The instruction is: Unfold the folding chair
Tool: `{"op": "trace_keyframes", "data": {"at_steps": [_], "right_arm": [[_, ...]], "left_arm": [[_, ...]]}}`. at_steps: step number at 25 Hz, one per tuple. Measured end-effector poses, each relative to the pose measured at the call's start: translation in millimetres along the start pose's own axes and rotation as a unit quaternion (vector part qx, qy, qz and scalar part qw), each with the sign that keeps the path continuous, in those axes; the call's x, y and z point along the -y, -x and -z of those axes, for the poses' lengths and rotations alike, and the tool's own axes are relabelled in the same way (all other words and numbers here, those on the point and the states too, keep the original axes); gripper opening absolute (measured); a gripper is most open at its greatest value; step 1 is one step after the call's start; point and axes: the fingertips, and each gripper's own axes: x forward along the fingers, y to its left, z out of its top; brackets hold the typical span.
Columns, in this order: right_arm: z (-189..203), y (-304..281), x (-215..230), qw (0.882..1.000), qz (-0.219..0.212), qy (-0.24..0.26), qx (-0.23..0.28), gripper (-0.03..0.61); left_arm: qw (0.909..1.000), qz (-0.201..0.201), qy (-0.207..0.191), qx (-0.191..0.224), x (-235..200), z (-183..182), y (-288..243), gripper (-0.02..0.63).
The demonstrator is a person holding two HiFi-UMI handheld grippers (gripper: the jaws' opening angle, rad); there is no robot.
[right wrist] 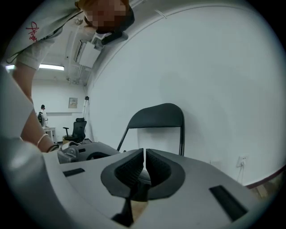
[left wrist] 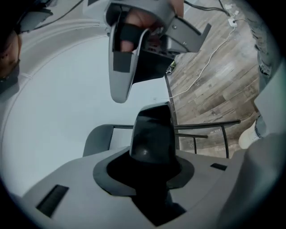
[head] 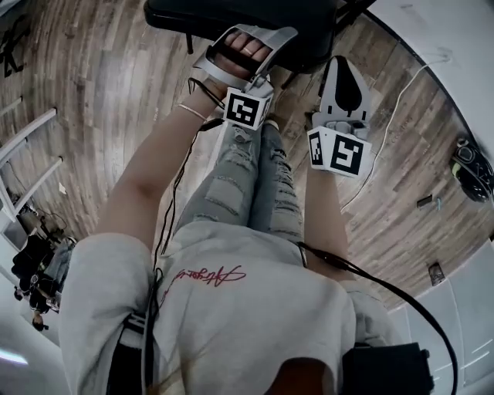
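The black folding chair (head: pixel 255 19) stands in front of me on the wood floor, and its seat shows at the top of the head view. My left gripper (head: pixel 251 38) reaches onto the seat's front edge. In the left gripper view a glossy black edge of the seat (left wrist: pixel 152 134) fills the gap between the jaws, and thin black frame tubes (left wrist: pixel 201 127) run off to the right. My right gripper (head: pixel 343 73) hangs just right of the seat. Its ribbed pads (right wrist: pixel 134 167) meet with nothing between them. The chair's backrest (right wrist: pixel 156 116) stands upright against the white wall beyond it.
A white cable (head: pixel 394 116) trails over the wood floor to the right of the chair. A dark object (head: pixel 471 166) lies on the floor at far right. White rails (head: pixel 31 154) stand at the left. An office chair (right wrist: pixel 79 127) stands far off in the room.
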Motion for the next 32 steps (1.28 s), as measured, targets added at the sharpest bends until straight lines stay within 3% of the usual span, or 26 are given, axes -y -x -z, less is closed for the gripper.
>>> {"op": "trace_keyframes", "data": {"at_steps": [8, 11, 16, 21, 26, 32], "right_arm": [[76.3, 48.4, -72.8, 0.999, -0.042, 0.013, -0.026, 0.028], [113.4, 75.3, -90.0, 0.998, -0.035, 0.014, -0.042, 0.028], [161.5, 100.3, -114.1, 0.999, -0.008, 0.041, -0.022, 0.028], [189.0, 113.7, -135.5, 0.997, 0.011, 0.071, -0.002, 0.028], [207.2, 130.3, -122.0, 0.997, 0.037, 0.059, 0.015, 0.028], [224.0, 147.4, -137.4, 0.998, 0.02, 0.062, 0.022, 0.028]], "left_arm": [[0.9982, -0.058, -0.014, 0.006, 63.3, 0.0, 48.2, 0.183], [0.9963, -0.077, -0.037, -0.002, 86.1, -0.1, 66.1, 0.195], [0.9911, -0.123, -0.049, -0.013, 107.4, 3.3, 77.7, 0.201], [0.9874, -0.153, -0.041, 0.007, 123.3, -1.2, 92.3, 0.202], [0.9836, -0.173, -0.047, 0.022, 145.7, -9.5, 108.9, 0.202], [0.9836, -0.175, -0.045, 0.006, 182.2, -8.4, 129.7, 0.224]]}}
